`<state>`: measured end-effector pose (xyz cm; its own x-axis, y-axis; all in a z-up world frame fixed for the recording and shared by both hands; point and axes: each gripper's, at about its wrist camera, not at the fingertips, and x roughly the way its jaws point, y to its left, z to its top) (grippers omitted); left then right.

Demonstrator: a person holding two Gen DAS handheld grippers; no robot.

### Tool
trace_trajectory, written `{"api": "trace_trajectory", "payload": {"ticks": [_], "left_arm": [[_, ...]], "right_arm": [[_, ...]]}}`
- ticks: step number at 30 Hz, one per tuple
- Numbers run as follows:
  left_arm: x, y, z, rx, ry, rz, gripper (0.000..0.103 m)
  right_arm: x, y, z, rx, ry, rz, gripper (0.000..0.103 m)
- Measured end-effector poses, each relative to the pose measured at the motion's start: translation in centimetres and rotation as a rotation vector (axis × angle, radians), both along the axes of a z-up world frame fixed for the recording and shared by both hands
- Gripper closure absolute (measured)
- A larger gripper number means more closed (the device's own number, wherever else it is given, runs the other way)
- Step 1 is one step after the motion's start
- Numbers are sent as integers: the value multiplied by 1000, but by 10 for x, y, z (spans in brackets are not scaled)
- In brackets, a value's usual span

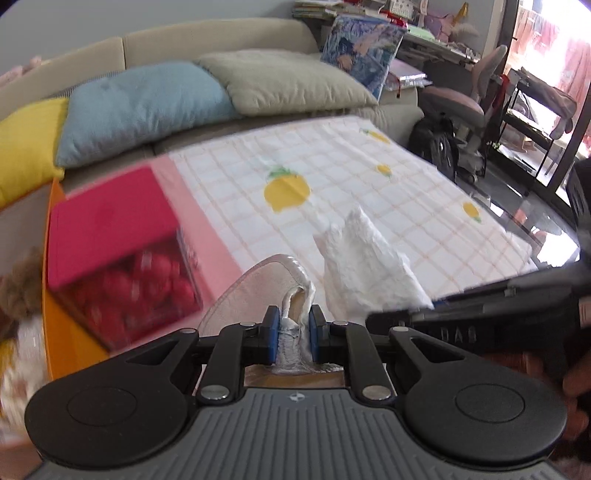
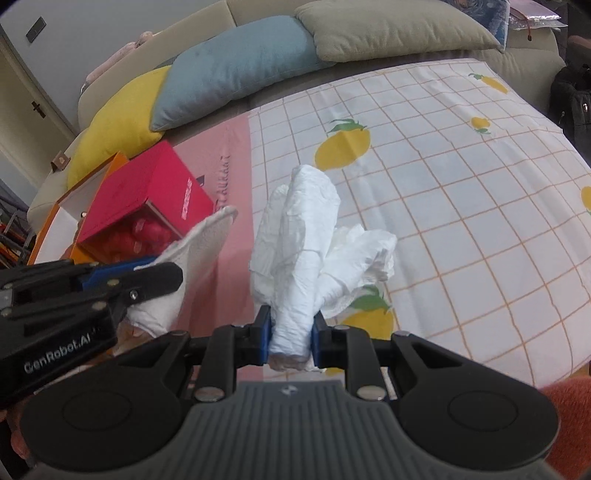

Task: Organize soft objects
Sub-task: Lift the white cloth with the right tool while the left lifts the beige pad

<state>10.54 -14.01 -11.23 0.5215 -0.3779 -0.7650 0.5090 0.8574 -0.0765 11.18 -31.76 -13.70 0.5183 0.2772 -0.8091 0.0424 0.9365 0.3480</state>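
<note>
My left gripper (image 1: 292, 317) is shut on a pale, padded soft piece (image 1: 258, 288) whose rounded flap sticks forward over the bed. The right wrist view shows the same gripper (image 2: 155, 273) at the left, with that white textured piece (image 2: 195, 251) in its blue pads. My right gripper (image 2: 291, 325) is shut on a crumpled white soft bundle (image 2: 299, 240) that stands up between its pads. In the left wrist view this bundle (image 1: 362, 266) rises just right of centre, above the right gripper (image 1: 402, 317). Both grippers hang side by side above the checked lemon-print bed cover (image 2: 461, 184).
A red box (image 2: 147, 188) with red items inside lies in an orange open box (image 2: 99, 173) at the bed's left. Yellow (image 2: 118, 125), blue (image 2: 236, 62) and beige (image 2: 391, 29) pillows line the headboard. A backpack (image 1: 436, 147) and desk chair (image 1: 465, 103) stand right of the bed.
</note>
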Motion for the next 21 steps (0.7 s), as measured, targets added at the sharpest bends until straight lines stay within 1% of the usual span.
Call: {"api": "trace_trajectory", "payload": {"ticks": [2,4,5,6,7,8,9,11,15,17,21], "left_arm": [[-11,6,-14,10,9,-4,81],[-19,9,-30,43,24,-3,80],[-20,11,-37,42,39,2,71],[-20,13,-42,38,55,6,58],[-22,14,-47,52,68,20,52],[-24,15,-50,65,67,32,44],[-26,17,-53,75,60,39,30],[-29,18,-58,100,62,55,18],[-34,20,-63,179,42,102,11],[-36,22,-65,190,40,122,9],[-35,25,-76,211,72,127,8]], "right_arm": [[-5,5,-4,-3,16,13,84],[-7,10,-8,-24,27,18,84],[-7,11,-10,-30,30,22,84],[-7,13,-11,-33,32,26,84],[-8,14,-11,-39,31,32,84],[-9,15,-12,-44,30,39,84],[-8,16,-13,-44,32,48,84],[-8,20,-16,-42,42,66,83],[-9,25,-22,-38,59,92,83],[-9,25,-23,-33,65,94,82],[-7,27,-26,-12,74,112,81]]}}
